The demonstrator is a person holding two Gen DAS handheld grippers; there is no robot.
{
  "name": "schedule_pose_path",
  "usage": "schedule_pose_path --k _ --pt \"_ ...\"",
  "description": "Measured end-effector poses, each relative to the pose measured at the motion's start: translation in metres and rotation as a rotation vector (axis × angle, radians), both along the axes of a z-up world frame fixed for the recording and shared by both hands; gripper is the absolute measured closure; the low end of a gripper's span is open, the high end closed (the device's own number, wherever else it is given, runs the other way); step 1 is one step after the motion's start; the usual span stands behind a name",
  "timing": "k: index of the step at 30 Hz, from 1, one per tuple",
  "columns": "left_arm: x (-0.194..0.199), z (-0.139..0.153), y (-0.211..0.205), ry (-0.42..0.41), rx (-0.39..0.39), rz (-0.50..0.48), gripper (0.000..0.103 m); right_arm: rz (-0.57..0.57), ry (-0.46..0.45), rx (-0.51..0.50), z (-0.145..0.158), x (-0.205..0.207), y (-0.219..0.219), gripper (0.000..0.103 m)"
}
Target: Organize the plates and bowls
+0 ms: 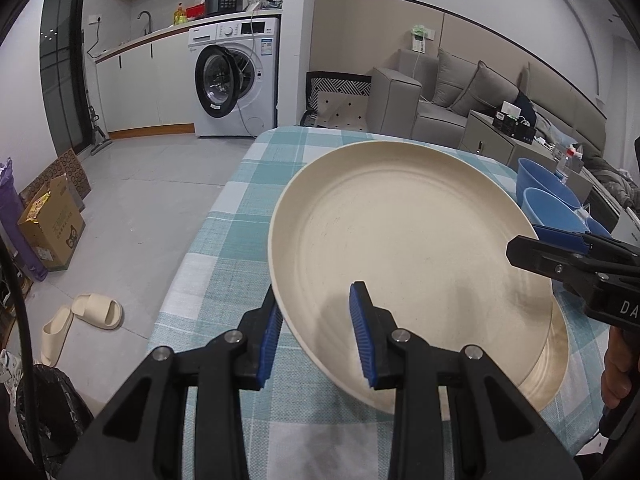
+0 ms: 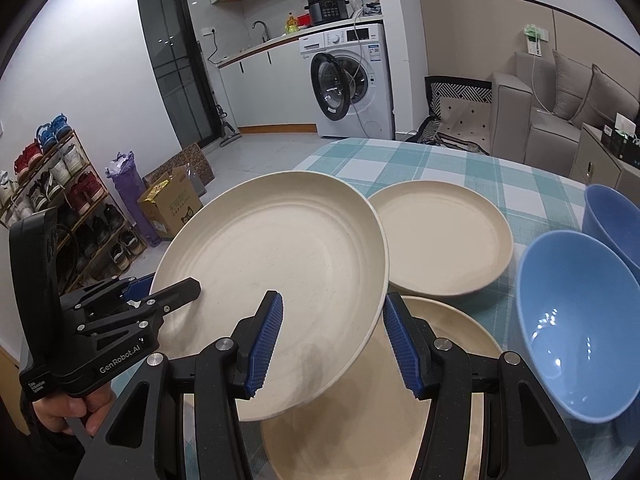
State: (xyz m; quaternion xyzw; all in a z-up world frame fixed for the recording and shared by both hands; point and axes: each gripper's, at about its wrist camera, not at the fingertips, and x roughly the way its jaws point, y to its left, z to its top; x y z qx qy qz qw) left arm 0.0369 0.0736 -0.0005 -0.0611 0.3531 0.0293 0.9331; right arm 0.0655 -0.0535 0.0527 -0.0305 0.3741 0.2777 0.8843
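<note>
We've got the big cream plate (image 2: 276, 280) clamped by both grippers, left gripper (image 1: 316, 336) and right gripper (image 2: 332, 340), tilted above the second plate (image 2: 448, 344).

Both grippers are black plastic. The left gripper (image 1: 320, 334) has two angular fingers faced with ribbed blue pads (image 1: 362, 334) and round silver screws (image 1: 233, 336) at the pivots. The right gripper (image 2: 334, 340) is built alike, with the same blue ribbed pads (image 2: 266, 344) and silver screws (image 2: 441, 344). Seen from the right wrist, the left one's body bears white lettering, "GenRobot.AI" (image 2: 119, 360), and small silver bolts. A hand (image 2: 66, 410) grips its handle.
</note>
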Motion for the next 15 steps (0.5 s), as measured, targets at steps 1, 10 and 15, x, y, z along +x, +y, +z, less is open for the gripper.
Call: schedule_pose_path --k 1,10,15 --pt "0.000 0.000 -0.003 0.001 0.000 -0.007 0.071 -0.007 0.000 0.000 0.001 -0.003 -0.003 0.049" --pt "-0.001 0.002 -0.025 0.000 0.013 -0.055 0.071 -0.054 0.001 0.022 0.002 -0.021 -0.031 0.049" --pt "-0.002 0.000 -0.039 0.007 0.019 -0.086 0.071 -0.085 0.007 0.031 0.001 -0.030 -0.046 0.049"
